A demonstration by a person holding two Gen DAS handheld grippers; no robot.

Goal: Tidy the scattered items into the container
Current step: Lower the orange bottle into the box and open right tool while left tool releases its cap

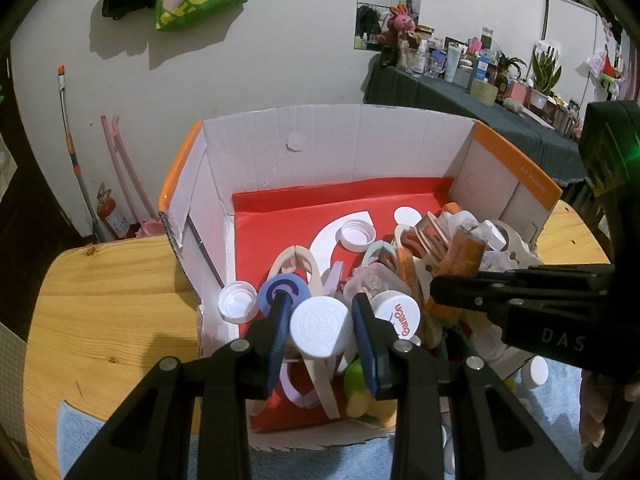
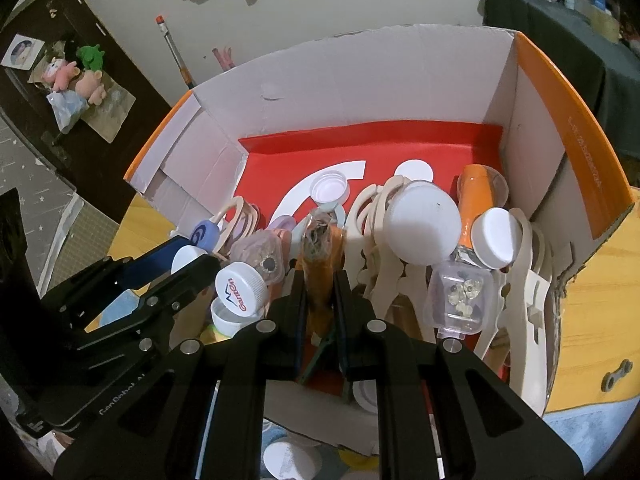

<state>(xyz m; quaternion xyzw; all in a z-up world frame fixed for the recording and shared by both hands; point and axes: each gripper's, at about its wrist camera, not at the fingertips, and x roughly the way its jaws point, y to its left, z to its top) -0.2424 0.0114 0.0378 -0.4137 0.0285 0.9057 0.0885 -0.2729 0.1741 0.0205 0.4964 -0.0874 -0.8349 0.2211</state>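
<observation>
White wall (image 1: 300, 60) hung with bags; dark-clothed side table (image 1: 460, 96) crowded — bottles, perhaps cosmetics; wooden tabletop (image 1: 112, 280).

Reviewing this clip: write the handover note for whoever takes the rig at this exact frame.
Left gripper: shut on a white cap, held over the cardboard box.
Right gripper: shut on an orange tube, also above the box.
Box already holds many caps, beige hangers, a clear case and a Ganten cap.
Left to do: release both items inside, then collect the caps lying on the blue cloth in front of the box, such as the white one.
</observation>
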